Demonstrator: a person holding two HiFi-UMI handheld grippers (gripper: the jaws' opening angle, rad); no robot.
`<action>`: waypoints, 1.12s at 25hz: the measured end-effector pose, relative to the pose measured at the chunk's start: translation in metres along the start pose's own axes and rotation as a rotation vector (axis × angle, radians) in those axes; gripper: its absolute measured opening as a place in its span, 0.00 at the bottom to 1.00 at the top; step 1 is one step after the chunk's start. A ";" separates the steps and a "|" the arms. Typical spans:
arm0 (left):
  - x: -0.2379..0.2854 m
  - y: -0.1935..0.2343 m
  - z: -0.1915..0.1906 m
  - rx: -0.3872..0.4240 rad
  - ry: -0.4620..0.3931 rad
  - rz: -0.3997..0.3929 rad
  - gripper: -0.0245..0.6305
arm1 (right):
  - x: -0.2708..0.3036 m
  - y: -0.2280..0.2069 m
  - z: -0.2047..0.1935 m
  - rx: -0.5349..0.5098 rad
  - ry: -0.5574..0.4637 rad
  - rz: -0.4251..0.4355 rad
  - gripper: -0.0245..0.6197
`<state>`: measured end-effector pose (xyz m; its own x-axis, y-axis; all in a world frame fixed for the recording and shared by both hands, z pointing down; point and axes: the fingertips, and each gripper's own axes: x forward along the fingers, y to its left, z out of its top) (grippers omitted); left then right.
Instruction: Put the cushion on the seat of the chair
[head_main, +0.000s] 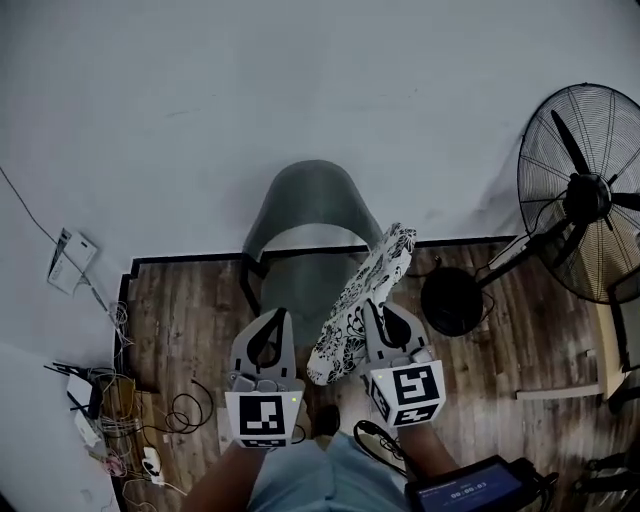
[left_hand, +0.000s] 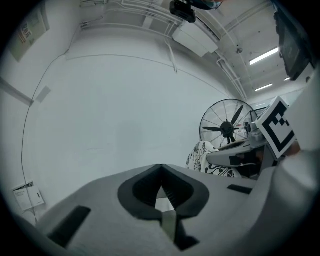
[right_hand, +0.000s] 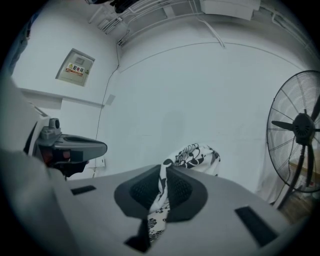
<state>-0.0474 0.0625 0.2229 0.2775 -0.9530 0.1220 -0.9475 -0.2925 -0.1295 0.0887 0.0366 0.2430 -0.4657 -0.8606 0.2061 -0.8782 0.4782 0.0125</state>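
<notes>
Cushion in the air, not yet on the seat.

Head view: your right gripper (head_main: 392, 322) holds the cushion (head_main: 360, 300) on edge, slanting toward 1 o'clock, close to the chair (head_main: 308, 200), whose seat (head_main: 290, 285) lies bare at 12. Left gripper view: your left gripper (left_hand: 160, 169) is clenched on nothing. Right gripper view: the jaws pinch the cushion's patterned edge. Lowering it flat and letting go remain.

Cam setup: one on your head, one per gripper.
Your head cam looks steeply down over left gripper (head_main: 271, 314), right gripper (head_main: 381, 306), chair (head_main: 305, 215) and fan (head_main: 585, 195). Each gripper cam sits right behind its own jaws, aimed near-level at the wall (left_hand: 125, 115); both catch fan, cushion (head_main: 358, 292) and the other gripper.
</notes>
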 end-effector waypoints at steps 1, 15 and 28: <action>0.005 0.008 -0.003 -0.011 0.008 0.006 0.05 | 0.009 0.002 -0.001 -0.004 0.009 0.005 0.06; 0.082 0.075 -0.048 -0.101 0.085 0.013 0.05 | 0.116 0.015 -0.026 -0.004 0.118 0.063 0.06; 0.137 0.140 -0.105 -0.170 0.192 0.078 0.05 | 0.230 0.068 -0.052 0.022 0.161 0.235 0.06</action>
<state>-0.1583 -0.1008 0.3250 0.1827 -0.9347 0.3048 -0.9824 -0.1858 0.0191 -0.0720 -0.1197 0.3416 -0.6351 -0.6867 0.3536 -0.7511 0.6559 -0.0753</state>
